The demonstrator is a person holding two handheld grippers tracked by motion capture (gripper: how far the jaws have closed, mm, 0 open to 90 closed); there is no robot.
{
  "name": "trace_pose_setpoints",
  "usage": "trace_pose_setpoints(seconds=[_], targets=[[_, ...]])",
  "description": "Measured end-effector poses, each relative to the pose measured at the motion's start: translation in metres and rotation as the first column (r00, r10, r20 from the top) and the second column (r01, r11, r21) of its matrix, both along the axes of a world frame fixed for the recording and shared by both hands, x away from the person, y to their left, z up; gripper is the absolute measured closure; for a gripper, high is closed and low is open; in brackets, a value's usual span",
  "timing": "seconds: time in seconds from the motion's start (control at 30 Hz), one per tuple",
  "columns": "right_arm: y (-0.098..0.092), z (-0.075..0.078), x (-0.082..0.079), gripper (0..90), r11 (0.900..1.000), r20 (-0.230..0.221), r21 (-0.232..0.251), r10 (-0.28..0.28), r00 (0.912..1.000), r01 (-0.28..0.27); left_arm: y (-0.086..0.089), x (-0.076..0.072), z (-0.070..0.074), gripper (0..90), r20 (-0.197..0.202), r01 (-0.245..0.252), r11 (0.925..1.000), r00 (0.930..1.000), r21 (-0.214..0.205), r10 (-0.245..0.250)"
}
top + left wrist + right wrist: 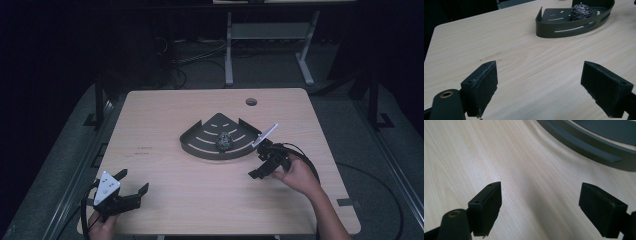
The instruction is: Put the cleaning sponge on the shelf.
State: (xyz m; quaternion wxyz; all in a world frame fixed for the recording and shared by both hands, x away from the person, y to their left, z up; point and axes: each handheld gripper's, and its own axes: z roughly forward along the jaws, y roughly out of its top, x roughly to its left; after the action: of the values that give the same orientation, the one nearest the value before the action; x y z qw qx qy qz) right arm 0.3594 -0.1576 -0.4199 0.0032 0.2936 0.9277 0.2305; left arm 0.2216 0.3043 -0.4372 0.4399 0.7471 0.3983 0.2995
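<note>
A dim room with dark flooring and cables surrounds a pale wood-grain table [165,165], which has a round cable hole [251,102] near its far edge and the legs of a white desk frame [229,50] standing beyond it. On the table sits a dark quarter-round corner caddy [200,141] with slotted floor and a low curved wall, and inside it lies a steel-wool scouring ball [223,141], resting toward the curved front wall. The right gripper [258,162] is held in the person's right hand [295,175] just beside the caddy's right end, close to the curved wall without touching it; its jaws stand wide apart with only bare tabletop between the pads. In the right gripper view the caddy's curved wall [584,145] runs across the upper right, ahead of the jaws and a little to their right, and the scouring ball is out of that frame. The left gripper [131,182], with its grey three-cornered plate on top, is held low at the near left corner of the table, well apart from the caddy; its jaws are also spread wide and hold nothing. In the left gripper view the caddy [574,25] lies far ahead and to the right of the jaws, with the scouring ball [581,11] visible inside it above the slotted wall.
</note>
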Motion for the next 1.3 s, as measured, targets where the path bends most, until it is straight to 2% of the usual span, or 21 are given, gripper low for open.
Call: trace_pose_setpoints(seconds=[0.4,1.0,1.3], targets=[[-0.013,-0.006,-0.012,18.1,0.9998,-0.002,0.000,-0.017,0.9998,0.017,-0.001,0.000,0.000,13.3,-0.001,0.003,1.0000,1.0000,0.005,-0.003],[-0.029,-0.009,-0.028,18.2,0.9992,0.020,0.018,-0.035,0.9992,0.034,-0.003,0.000,-0.001,13.2,-0.002,0.007,1.0000,1.0000,0.004,-0.007],[-0.039,-0.016,-0.038,18.3,0.9989,0.011,0.018,-0.044,0.9990,0.044,-0.004,0.000,-0.001,13.3,0.000,0.009,1.0000,1.0000,0.004,-0.009]])
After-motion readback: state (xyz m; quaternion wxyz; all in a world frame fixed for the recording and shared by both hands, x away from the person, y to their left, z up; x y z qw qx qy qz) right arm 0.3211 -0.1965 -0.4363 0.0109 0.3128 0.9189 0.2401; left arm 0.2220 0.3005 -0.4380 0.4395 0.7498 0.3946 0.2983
